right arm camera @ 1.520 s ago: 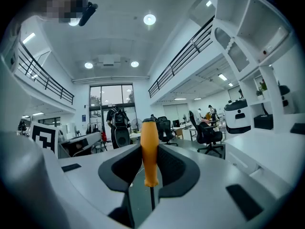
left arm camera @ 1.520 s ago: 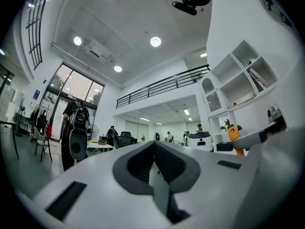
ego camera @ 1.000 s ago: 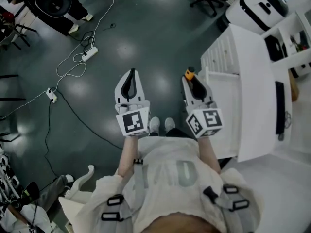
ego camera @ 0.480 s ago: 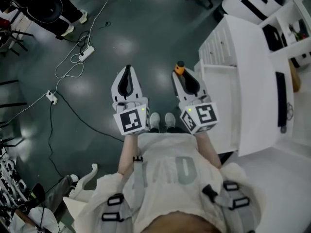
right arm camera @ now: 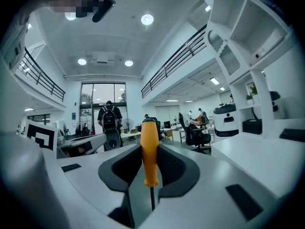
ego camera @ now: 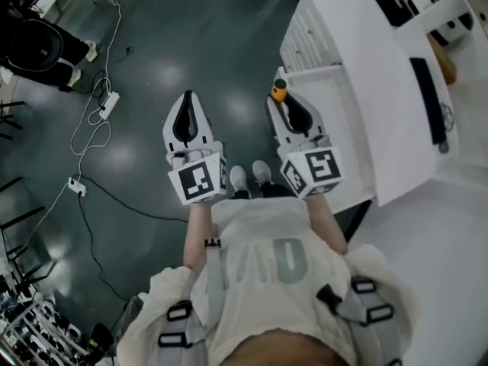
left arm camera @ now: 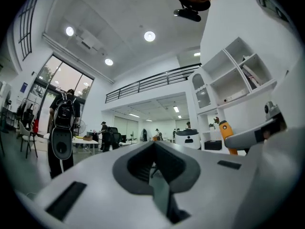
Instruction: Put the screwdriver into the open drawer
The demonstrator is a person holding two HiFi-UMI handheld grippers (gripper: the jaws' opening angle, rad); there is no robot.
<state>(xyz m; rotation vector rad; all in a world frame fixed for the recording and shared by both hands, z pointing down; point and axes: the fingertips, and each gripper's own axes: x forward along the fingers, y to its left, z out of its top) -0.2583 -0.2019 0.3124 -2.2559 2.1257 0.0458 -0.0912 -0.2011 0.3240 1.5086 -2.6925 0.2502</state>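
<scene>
Now in the right jaws: the right gripper (ego camera: 279,107) has its jaws pressed on the screwdriver (right arm camera: 150,151), one on each side.
Screwdriver's line: it lies along the jaws. The orange handle (ego camera: 279,91) sticks out past the tips, and the thin shaft (right arm camera: 151,197) runs back between them.
Screwdriver's tilt: it looks close to flat, with the handle end in front.
Left jaws: the left gripper (ego camera: 187,97) has its jaws together, with nothing between them.
Left gripper's place: it hangs over the floor (ego camera: 152,52), beside the right one but apart from it.
Drawer: the open drawer (ego camera: 313,70) sticks out of the white cabinet (ego camera: 358,67). What is inside it cannot be told.
Way to the drawer: in the head view the drawer lies just to the right of the handle and lower down. The handle is over the drawer's near corner.
Nearer hand: the right gripper is right beside the drawer. The left one is on the far side, well away from it.
Step now: the screwdriver is carried but not yet in the drawer.
Next move, as a guess: the right gripper should go a little to the right and down. The screwdriver's long line should lie flat inside the walls before the jaws let go.
</scene>
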